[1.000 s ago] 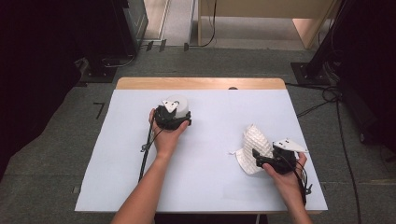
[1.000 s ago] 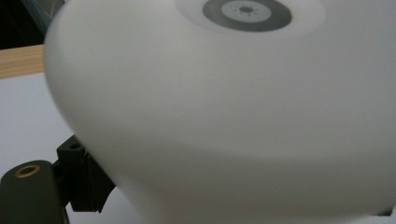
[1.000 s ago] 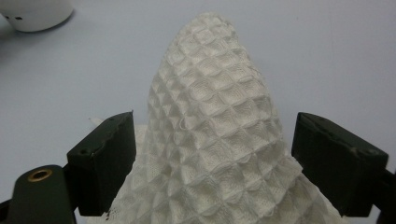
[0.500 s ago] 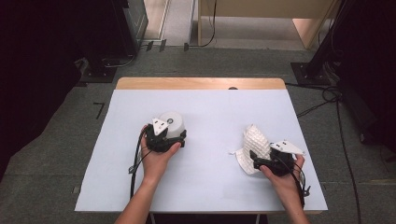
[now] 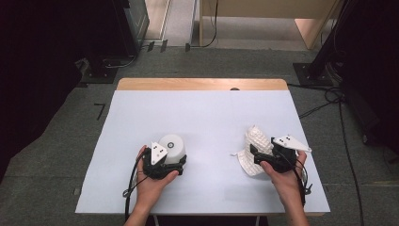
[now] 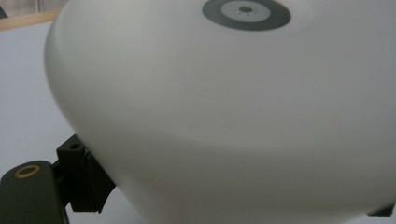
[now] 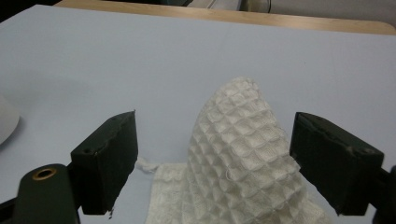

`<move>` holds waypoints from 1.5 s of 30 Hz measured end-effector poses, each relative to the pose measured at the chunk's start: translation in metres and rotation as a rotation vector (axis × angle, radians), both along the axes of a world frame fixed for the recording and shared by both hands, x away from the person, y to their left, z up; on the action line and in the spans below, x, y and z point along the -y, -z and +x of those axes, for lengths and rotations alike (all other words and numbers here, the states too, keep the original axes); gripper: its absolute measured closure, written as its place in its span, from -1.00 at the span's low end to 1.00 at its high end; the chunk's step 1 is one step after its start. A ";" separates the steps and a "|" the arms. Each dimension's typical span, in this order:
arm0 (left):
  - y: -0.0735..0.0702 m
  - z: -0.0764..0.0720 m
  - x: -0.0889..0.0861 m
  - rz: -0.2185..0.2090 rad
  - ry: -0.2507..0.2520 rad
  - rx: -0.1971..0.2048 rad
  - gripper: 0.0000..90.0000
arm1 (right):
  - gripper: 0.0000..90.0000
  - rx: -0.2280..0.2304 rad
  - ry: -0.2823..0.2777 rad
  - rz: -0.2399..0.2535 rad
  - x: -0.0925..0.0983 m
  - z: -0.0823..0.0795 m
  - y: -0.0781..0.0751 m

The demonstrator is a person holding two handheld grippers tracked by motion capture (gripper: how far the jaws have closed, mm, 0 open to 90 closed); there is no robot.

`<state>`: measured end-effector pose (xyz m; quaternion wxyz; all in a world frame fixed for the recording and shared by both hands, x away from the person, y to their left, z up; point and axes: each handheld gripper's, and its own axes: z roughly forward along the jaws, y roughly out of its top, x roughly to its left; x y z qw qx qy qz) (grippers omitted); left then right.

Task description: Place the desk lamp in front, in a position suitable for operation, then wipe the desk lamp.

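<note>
The table (image 5: 202, 117), covered by a pale sheet, serves as the landmark. Toward its near left part, an upturned white bowl (image 5: 172, 148) rests with its ringed base facing up. The left gripper (image 5: 162, 165) sits at the bowl's near side, held by the left hand (image 5: 153, 181), and its jaws clamp the bowl's wall. In the left gripper view the bowl (image 6: 224, 116) looms very close, its grey ring at the top, and one black jaw presses against its lower left flank while the tip of the other shows at the lower right corner. A black cable (image 5: 131, 183) loops from this gripper toward the table's near edge.

Toward the table's near right part lies a white waffle-weave cloth (image 5: 254, 150), partly bunched up into a peak, with its lower folds flat on the sheet. The right gripper (image 5: 263, 157) is at the cloth's right side, in the right hand (image 5: 282, 176), with a grey three-cornered plate (image 5: 291, 142) on top. In the right gripper view the cloth (image 7: 238, 154) rises as a ridge between the two jaws, which stand wide open, one on each side of it with a gap to each; the pads do not press it. The jaws have just been closing a little, with the cloth between them.

The table's far edge shows a bare wooden strip (image 5: 202, 84).
</note>
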<state>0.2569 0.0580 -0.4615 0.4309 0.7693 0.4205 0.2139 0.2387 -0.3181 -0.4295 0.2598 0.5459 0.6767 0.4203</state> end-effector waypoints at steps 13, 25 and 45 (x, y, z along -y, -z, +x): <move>0.005 0.007 -0.005 -0.017 0.026 -0.026 -0.82 | -0.62 -0.043 -0.013 -0.011 0.008 0.003 0.020; -0.001 0.007 -0.007 0.006 0.065 -0.051 -0.82 | 0.14 0.025 -0.157 -0.045 0.009 -0.010 0.013; 0.001 0.012 -0.013 -0.009 0.076 -0.066 -0.82 | -0.51 -0.115 -0.058 -0.162 0.032 0.016 0.056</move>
